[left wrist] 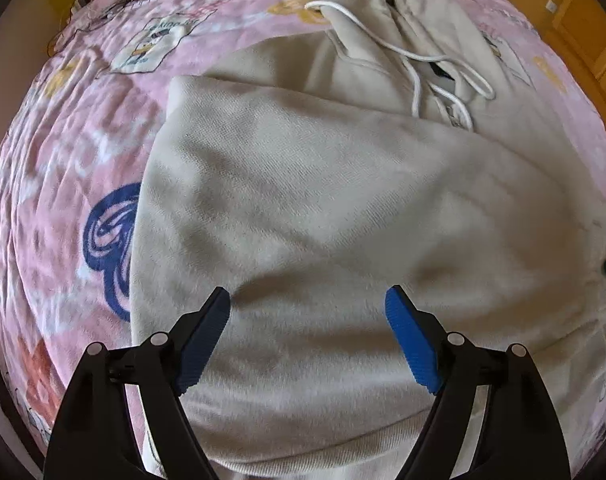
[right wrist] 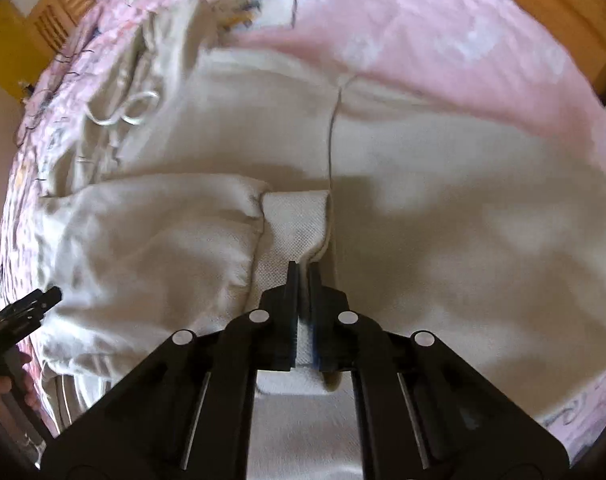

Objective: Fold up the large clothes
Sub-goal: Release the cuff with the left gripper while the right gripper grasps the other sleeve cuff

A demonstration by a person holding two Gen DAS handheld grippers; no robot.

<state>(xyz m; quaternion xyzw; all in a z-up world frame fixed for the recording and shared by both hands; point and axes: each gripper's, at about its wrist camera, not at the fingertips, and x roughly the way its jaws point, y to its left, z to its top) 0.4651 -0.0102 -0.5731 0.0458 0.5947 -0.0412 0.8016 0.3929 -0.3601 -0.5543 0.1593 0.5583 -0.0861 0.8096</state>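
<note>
Left wrist view: a cream hoodie [left wrist: 323, 208] lies spread on a pink printed blanket [left wrist: 63, 184], and it serves as the landmark here. The left gripper [left wrist: 307, 312] hangs over the hoodie's broad body panel with its blue pads [left wrist: 411, 344] spread wide and nothing between them; no pad presses on the cloth. The hood [left wrist: 387, 28] and its white drawstring [left wrist: 415, 60] lie at the hoodie's far end, so the garment's long axis runs straight away from this gripper, hem near, hood far. The hoodie's left edge shows as a folded line against the blanket.

Right wrist view: the right gripper [right wrist: 301, 268] is pressed together and pinches a ribbed cuff [right wrist: 299, 216] of the hoodie [right wrist: 463, 216], the cloth visibly caught between the pads. The sleeve [right wrist: 151, 224] runs from the cuff off to the left, across the hoodie's body, so its long axis lies crosswise to the garment's own. A seam [right wrist: 331, 140] leads from the cuff toward the hoodie's far edge. The drawstring [right wrist: 123, 112] sits at the hoodie's upper left. The left gripper [right wrist: 35, 304] shows at the hoodie's lower-left border, held in a hand [right wrist: 5, 388].

Judging from this, the right hand is the nearer one to the sleeve and already has it; the next move probably carries the cuff along the sleeve's line over the body.
</note>
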